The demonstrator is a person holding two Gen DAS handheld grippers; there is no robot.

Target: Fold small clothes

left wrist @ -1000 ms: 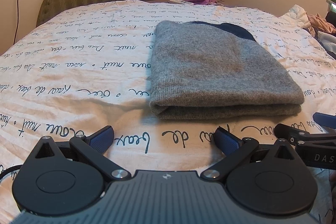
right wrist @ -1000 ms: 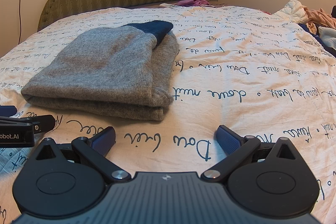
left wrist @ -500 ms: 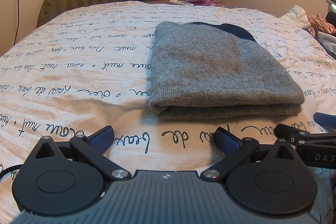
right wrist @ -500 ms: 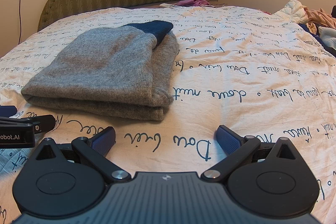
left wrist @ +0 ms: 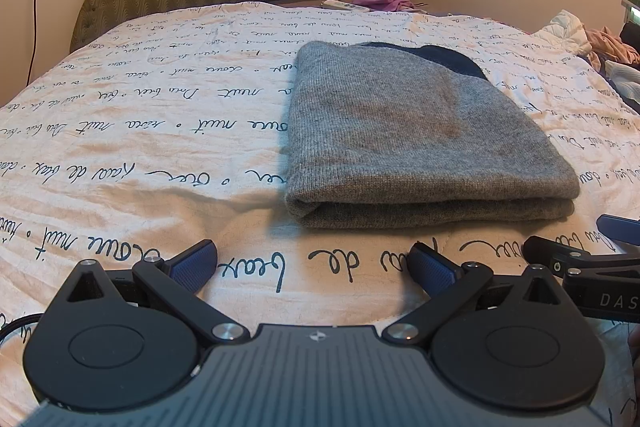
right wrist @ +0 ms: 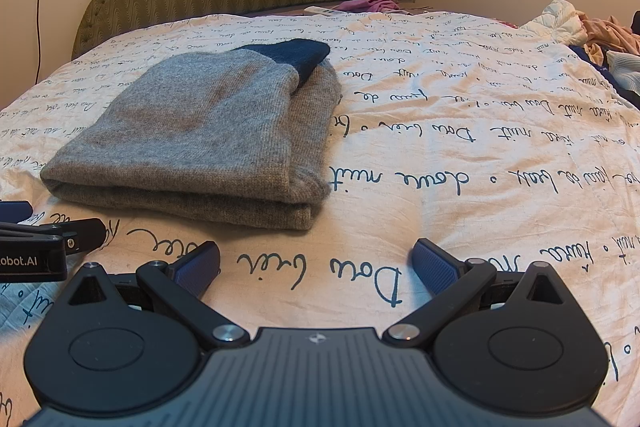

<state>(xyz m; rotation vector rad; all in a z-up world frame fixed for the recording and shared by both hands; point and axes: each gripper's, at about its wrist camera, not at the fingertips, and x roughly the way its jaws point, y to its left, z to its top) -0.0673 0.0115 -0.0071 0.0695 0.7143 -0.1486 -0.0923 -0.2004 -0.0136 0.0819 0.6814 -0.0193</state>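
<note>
Holding both grippers, left (left wrist: 314, 263) and right (right wrist: 316, 261), wide apart and empty, you should tidy the seemingly folded sweater (left wrist: 420, 139).

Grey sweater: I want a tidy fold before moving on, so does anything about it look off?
Mostly neat. The grey sweater lies folded flat on the bedspread, but a navy part pokes out at its far end.

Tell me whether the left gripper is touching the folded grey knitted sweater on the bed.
Apart. In the left wrist view, a strip of script-printed bedspread shows between the open left gripper and the near edge of the folded grey knitted sweater.
</note>
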